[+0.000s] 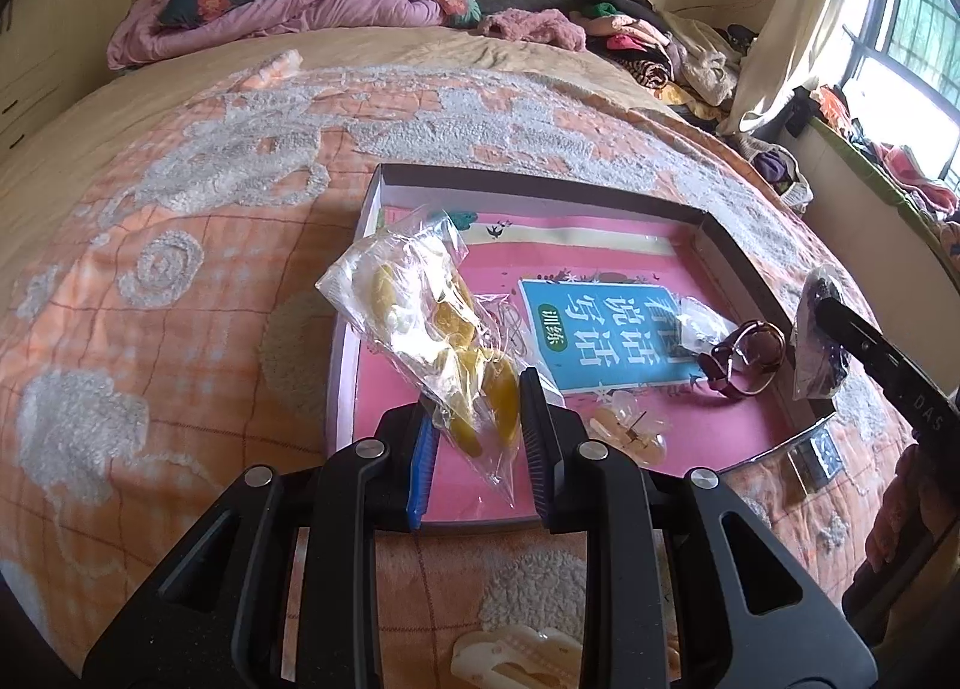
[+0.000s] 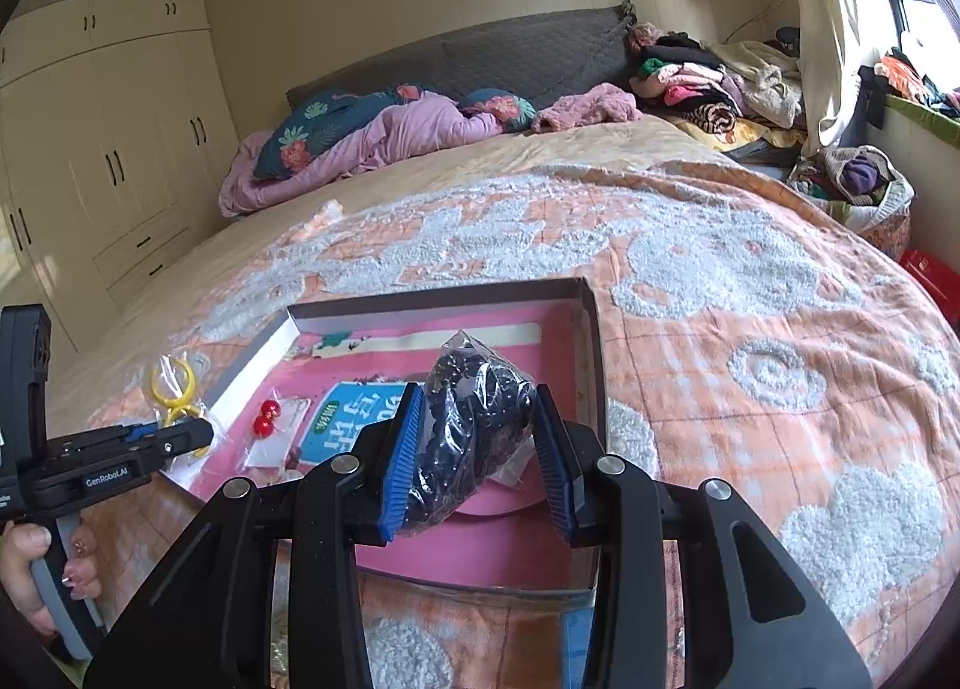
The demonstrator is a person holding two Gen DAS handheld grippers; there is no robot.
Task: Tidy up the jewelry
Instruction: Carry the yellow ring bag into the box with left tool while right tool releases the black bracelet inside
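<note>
A shallow pink-lined box [image 1: 738,245] lies on the bed, a blue label on its floor. My left gripper [image 1: 477,437] is shut on a clear bag of yellow rings [image 1: 432,323], held over the box's left part; it also shows in the right wrist view [image 2: 174,389]. My right gripper [image 2: 480,461] is shut on a clear bag of dark beads [image 2: 474,431], held over the box [image 2: 591,341]; this bag shows at the box's right edge in the left wrist view [image 1: 819,341]. Inside lie dark red rings [image 1: 744,356], a pale clip [image 1: 630,428] and red earrings [image 2: 267,416].
The box sits on an orange and white blanket [image 1: 180,269]. A cream hair clip [image 1: 516,659] lies on the blanket near me. Pillows and a purple quilt [image 1: 288,5] are at the head. Piled clothes [image 1: 660,47] are at the far right. Wardrobes [image 2: 120,149] stand at the left.
</note>
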